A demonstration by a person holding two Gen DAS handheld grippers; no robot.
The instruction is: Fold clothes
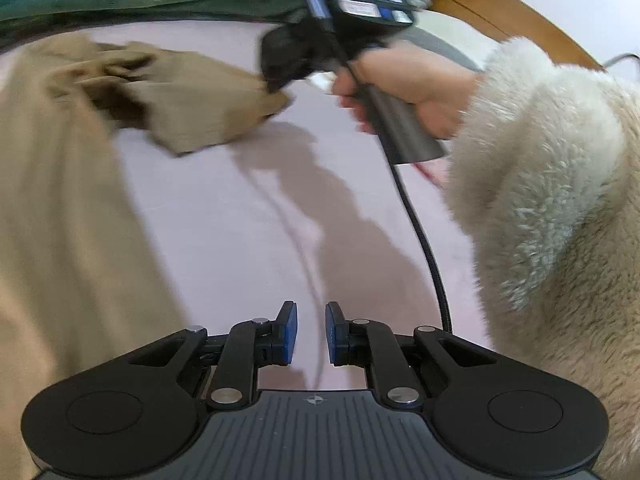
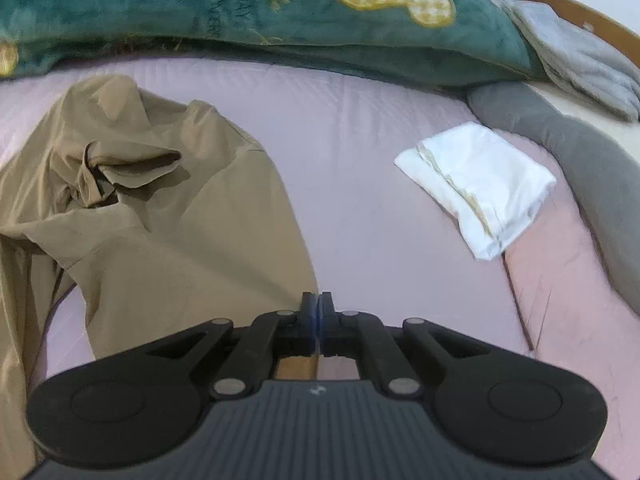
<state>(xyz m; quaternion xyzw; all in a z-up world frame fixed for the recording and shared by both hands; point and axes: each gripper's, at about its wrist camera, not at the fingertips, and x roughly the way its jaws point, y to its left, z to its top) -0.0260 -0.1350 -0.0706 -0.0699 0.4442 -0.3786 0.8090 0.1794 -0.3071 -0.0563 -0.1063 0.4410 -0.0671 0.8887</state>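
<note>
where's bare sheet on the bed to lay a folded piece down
The widest bare pink sheet lies between the tan garment and the folded white cloth, below the green blanket. The right edge is crowded by the grey bolster; the tan garment covers the left.

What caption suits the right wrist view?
Right gripper shut on the edge of a tan fabric garment on a pink bedsheet, beside a folded white cloth.

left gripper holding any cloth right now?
No. In the left wrist view the left gripper has a bare gap between its blue pads, with only the pink sheet behind it.
</note>
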